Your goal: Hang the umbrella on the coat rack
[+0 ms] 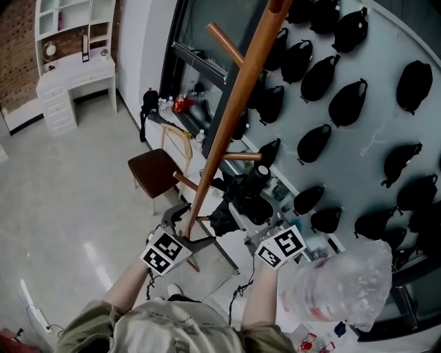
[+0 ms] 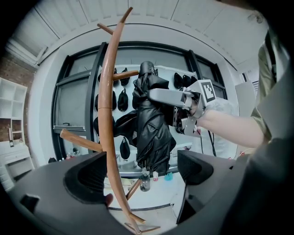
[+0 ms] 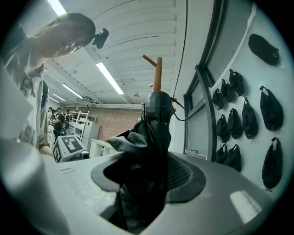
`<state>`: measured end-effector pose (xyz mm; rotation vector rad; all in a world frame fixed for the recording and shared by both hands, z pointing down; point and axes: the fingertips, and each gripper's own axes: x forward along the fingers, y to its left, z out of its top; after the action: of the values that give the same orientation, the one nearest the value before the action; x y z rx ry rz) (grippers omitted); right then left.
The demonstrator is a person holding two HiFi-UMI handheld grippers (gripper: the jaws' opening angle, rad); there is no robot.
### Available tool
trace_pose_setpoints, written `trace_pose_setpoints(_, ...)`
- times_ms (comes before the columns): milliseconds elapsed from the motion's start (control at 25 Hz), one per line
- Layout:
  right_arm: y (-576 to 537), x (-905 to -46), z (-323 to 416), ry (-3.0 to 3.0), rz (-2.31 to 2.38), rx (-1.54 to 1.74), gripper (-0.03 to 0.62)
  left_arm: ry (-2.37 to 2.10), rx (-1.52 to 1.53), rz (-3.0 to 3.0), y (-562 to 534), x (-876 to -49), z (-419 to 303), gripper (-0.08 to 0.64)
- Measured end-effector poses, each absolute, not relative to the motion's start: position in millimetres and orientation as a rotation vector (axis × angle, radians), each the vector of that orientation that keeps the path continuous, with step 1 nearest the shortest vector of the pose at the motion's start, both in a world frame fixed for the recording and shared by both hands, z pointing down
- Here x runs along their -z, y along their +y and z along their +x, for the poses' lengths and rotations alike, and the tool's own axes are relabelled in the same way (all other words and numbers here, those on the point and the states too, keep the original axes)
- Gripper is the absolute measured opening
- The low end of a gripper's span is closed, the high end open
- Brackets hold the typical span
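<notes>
The right hand-held gripper (image 3: 142, 183) was clamped on the folded black umbrella (image 2: 151, 128), with fabric bunched between its jaws. In the left gripper view the umbrella stood upright at 3 o'clock of the wooden coat rack (image 1: 234, 103), its top beside an upper peg (image 2: 125, 74). Whether it hung there could not be told. The left hand-held gripper (image 2: 142, 169) had its jaws wide apart, and the pole passed between them near the 9 o'clock jaw, unpinched. At 5 o'clock in the head view was a clear plastic bag (image 1: 341, 286), its contents a blur with a reddish patch. At 11 o'clock, the white shelf unit (image 1: 65, 17) held small items too tiny to name. The rack's top was cut off there.
</notes>
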<state>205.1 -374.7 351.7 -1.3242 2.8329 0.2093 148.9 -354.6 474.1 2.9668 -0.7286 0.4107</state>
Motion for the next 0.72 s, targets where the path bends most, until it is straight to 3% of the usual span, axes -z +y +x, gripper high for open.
trace_pose_setpoints(720, -384, -344, 194, 2.889, -1.269, -0.257, 0.229, -0.775, -0.442, 2.946, -366, -480, 140, 0.463)
